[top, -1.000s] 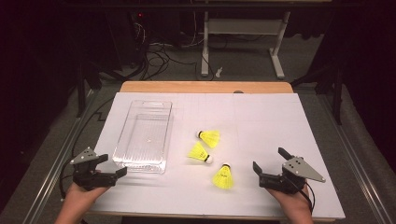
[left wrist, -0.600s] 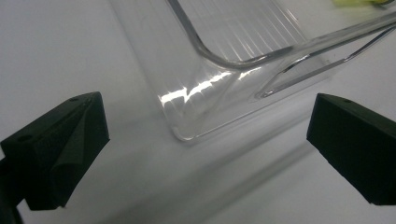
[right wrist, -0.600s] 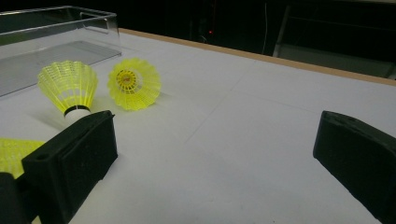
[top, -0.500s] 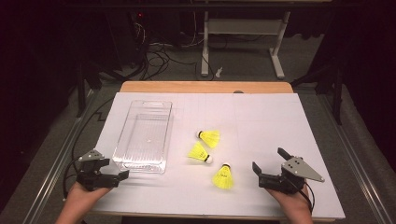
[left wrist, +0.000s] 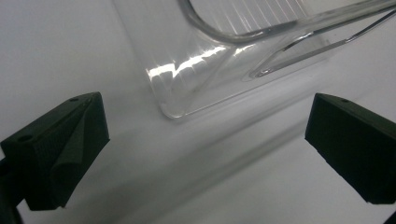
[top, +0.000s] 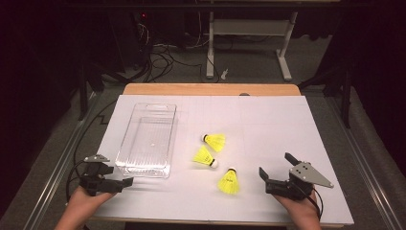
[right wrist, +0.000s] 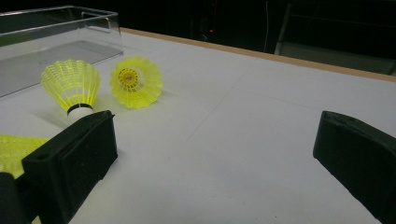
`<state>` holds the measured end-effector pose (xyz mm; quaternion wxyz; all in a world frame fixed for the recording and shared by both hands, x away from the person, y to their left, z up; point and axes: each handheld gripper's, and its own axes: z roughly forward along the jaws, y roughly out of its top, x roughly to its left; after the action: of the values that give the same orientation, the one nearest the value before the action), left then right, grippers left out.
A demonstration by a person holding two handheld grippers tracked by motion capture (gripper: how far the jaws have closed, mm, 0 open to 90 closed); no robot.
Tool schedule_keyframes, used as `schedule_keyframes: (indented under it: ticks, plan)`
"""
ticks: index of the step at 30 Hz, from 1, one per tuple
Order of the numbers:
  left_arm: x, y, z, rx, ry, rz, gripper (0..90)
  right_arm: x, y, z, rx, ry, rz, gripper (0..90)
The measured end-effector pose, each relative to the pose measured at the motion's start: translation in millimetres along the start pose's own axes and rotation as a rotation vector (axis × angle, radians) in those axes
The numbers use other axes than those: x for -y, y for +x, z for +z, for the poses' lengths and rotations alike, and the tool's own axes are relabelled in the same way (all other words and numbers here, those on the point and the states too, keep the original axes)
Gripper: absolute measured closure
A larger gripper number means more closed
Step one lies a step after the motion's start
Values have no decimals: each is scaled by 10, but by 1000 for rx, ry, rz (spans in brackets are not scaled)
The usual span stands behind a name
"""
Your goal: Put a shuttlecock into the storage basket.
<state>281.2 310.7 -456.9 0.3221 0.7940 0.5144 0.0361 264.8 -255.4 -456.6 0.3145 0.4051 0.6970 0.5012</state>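
Observation:
Three yellow shuttlecocks lie mid-table: one farthest (top: 214, 141), one in the middle (top: 205, 157), one nearest (top: 229, 181). Left of them stands a clear plastic tray (top: 148, 139) with nothing in it. My left gripper (top: 117, 176) is open by the tray's near left corner, and that corner (left wrist: 187, 88) lies just ahead of the gripper (left wrist: 205, 121). My right gripper (top: 276, 166) is open, right of the nearest shuttlecock. Past the right gripper (right wrist: 215, 140) I see the middle shuttlecock (right wrist: 72, 84), the farthest one (right wrist: 136, 81) and the nearest one (right wrist: 14, 149), partly behind the left jaw.
A white sheet (top: 268, 124) covers the table, with a wooden edge (top: 210, 89) at the far side. Beyond it are cables and a white stand (top: 249, 43) on the dark floor. The tray's wall (right wrist: 46, 42) rises behind the shuttlecocks.
My left gripper has edged slightly right along the table's front, toward the tray's near corner. The right gripper and the shuttlecocks have stayed put.

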Motion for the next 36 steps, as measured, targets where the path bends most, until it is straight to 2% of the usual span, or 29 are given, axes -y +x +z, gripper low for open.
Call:
schedule_keyframes:
  ticks: [2, 6, 9, 11, 13, 16, 19, 22, 25, 29, 32, 36]
  plan:
    - [-18, 3, -23, -7, 7, -13, 8, 4, -9, -8, -1, 2, -4, 3]
    - [-34, -34, 9, -47, 76, 20, 8, 15, -36, -24, 2, 3, 7, 3]
    - [-31, -51, 35, -42, 98, 16, 8, 17, -44, -30, 4, 2, 9, 3]
    - [-28, -46, 44, -20, 99, -6, 8, 17, -53, -35, 6, 0, 5, 3]
    - [-30, -42, 51, -24, 113, -16, 8, 17, -56, -42, 6, 2, 10, 3]
    - [-43, -43, 50, -21, 150, -17, 8, 20, -55, -46, 8, 4, 9, 3]
    - [-53, -52, 49, -5, 173, -39, 8, 26, -47, -44, 4, 8, 6, 3]
    - [-71, -87, 53, -18, 228, -16, 8, 27, -45, -39, 1, 9, 7, 3]
    - [-89, -94, 45, 1, 249, -31, 8, 25, -38, -32, -1, 10, 4, 3]
    - [-118, -127, 45, -33, 285, -9, 8, 20, -23, -26, -6, 9, -1, 3]
    - [-129, -135, 53, -20, 316, -16, 8, 18, -18, -25, -7, 9, -1, 3]
    - [-138, -138, 55, -31, 351, -20, 8, 15, -21, -27, -8, 7, 3, 3]
